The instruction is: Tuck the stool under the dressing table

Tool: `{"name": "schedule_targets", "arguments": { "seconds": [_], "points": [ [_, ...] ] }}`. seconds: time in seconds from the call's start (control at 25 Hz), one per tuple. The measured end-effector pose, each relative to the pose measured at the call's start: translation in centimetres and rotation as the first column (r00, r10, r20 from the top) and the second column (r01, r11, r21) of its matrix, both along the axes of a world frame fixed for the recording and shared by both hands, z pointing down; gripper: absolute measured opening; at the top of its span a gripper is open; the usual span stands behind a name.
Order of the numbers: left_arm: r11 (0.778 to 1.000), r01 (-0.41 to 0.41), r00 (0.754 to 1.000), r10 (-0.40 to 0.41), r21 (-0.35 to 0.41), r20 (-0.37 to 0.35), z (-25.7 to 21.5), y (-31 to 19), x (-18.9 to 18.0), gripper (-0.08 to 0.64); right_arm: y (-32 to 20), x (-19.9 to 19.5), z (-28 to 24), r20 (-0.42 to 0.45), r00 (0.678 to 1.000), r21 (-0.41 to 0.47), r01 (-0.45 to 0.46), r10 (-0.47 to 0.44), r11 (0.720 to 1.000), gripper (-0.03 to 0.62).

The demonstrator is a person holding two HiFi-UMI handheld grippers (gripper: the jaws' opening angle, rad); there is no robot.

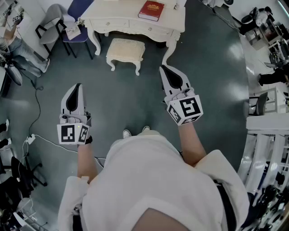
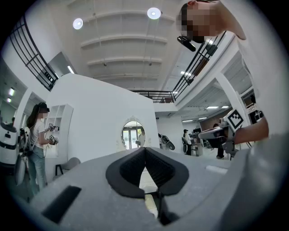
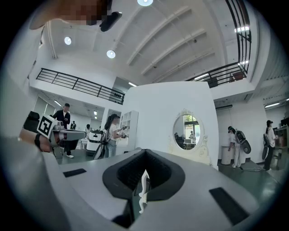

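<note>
The cream dressing table (image 1: pixel 113 22) stands at the far end of the floor with a red book (image 1: pixel 151 10) on top. The cream padded stool (image 1: pixel 125 50) stands on the floor just in front of it, between the table's legs. My left gripper (image 1: pixel 79 85) is held out well short of the stool, to its left, shut and empty. My right gripper (image 1: pixel 162 67) points forward to the right of the stool, close to the table's right front leg (image 1: pixel 169 49), also shut with nothing in it. In both gripper views the jaws meet, left gripper (image 2: pixel 144 149) and right gripper (image 3: pixel 144 152).
A grey chair (image 1: pixel 53 20) and a blue chair (image 1: pixel 77 32) stand left of the table. A cable (image 1: pixel 43 137) runs over the floor at the left. Equipment (image 1: pixel 266 27) and white racks (image 1: pixel 266 135) line the right side. The table's oval mirror (image 3: pixel 189 131) and several people show in the gripper views.
</note>
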State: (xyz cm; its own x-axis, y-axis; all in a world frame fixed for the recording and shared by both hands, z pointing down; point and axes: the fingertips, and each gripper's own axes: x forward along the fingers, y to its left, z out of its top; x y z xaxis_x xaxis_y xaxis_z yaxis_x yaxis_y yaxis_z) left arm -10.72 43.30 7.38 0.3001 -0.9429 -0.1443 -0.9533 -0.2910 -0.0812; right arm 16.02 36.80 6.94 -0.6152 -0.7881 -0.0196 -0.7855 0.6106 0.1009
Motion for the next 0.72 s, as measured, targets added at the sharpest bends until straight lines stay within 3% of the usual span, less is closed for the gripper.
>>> {"name": "schedule_targets", "arguments": {
  "seconds": [0.48,0.72],
  "points": [
    [0.999,-0.028,0.999,0.027,-0.032,-0.020,1.7,0.9,0.4,0.015,0.8,-1.3,0.9,0.057,0.997,-0.014,0.043,-0.042,0.999,0.003],
    [0.999,-0.013,1.000,0.012,-0.031,-0.016,1.7,0.2,0.5,0.015,0.0,0.6,1.7,-0.001,1.000,-0.017,0.025,-0.025,1.000,0.037]
  ]
}}
